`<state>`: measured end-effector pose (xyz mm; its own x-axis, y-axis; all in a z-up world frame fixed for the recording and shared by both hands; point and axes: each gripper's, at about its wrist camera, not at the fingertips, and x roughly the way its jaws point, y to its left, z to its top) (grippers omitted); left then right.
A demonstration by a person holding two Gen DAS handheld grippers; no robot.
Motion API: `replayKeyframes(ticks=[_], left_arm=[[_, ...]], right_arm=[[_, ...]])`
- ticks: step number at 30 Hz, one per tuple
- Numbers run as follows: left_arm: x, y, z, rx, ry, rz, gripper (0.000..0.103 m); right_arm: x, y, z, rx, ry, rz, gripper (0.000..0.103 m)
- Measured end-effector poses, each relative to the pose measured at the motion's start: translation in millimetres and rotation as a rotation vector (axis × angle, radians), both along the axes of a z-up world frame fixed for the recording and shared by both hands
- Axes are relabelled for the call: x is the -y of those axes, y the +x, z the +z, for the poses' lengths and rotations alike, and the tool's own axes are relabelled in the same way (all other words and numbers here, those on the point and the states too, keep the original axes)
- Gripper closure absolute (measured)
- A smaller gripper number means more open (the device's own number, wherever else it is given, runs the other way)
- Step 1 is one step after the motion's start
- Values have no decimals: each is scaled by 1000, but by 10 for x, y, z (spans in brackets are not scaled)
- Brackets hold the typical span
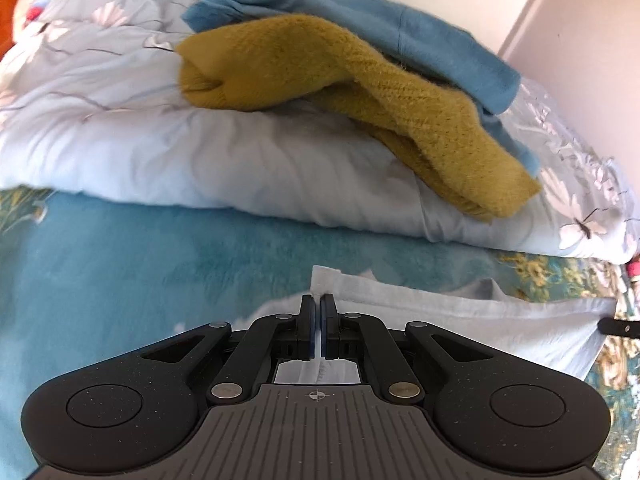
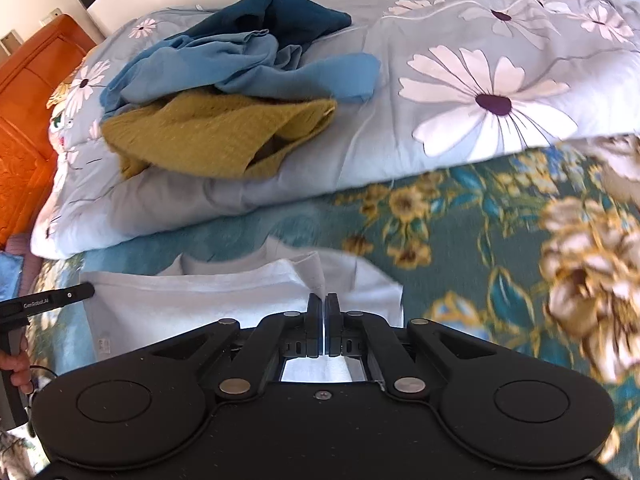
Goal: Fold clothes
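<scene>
left hand-held gripper (image 1: 319,312): clamped | right hand-held gripper (image 2: 323,312): clamped

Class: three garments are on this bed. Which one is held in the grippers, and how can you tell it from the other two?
The white garment, flat on the teal blanket. Both grippers pinch its edge. The mustard and blue ones lie crumpled, untouched, on the floral duvet.

Three garments (image 2: 224,304), one quilt (image 2: 460,40), two grippers (image 2: 324,304)

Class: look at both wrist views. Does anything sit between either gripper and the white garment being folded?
No. Both the left gripper and the right gripper are shut on the white garment itself. The mustard knit and blue clothes lie apart on the duvet.
</scene>
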<state>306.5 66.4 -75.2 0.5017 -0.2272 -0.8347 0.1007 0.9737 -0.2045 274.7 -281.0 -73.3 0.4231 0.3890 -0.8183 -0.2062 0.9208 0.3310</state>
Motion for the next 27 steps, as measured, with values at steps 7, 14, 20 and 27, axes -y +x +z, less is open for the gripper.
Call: replayKeyframes(ticks=[7, 14, 20, 27], left_arm=[[48, 328, -147, -5, 19, 5, 102], [-43, 356, -409, -148, -5, 102, 99], [-301, -128, -340, -183, -64, 239, 47], [-537, -1016, -519, -364, -211, 401, 38]], right_arm=[[-120, 379, -181, 11, -58, 15, 101], [-216, 526, -477, -67, -91, 2, 97], [-48, 279, -362, -40, -83, -65, 76], [478, -569, -553, -245, 29, -271, 66]])
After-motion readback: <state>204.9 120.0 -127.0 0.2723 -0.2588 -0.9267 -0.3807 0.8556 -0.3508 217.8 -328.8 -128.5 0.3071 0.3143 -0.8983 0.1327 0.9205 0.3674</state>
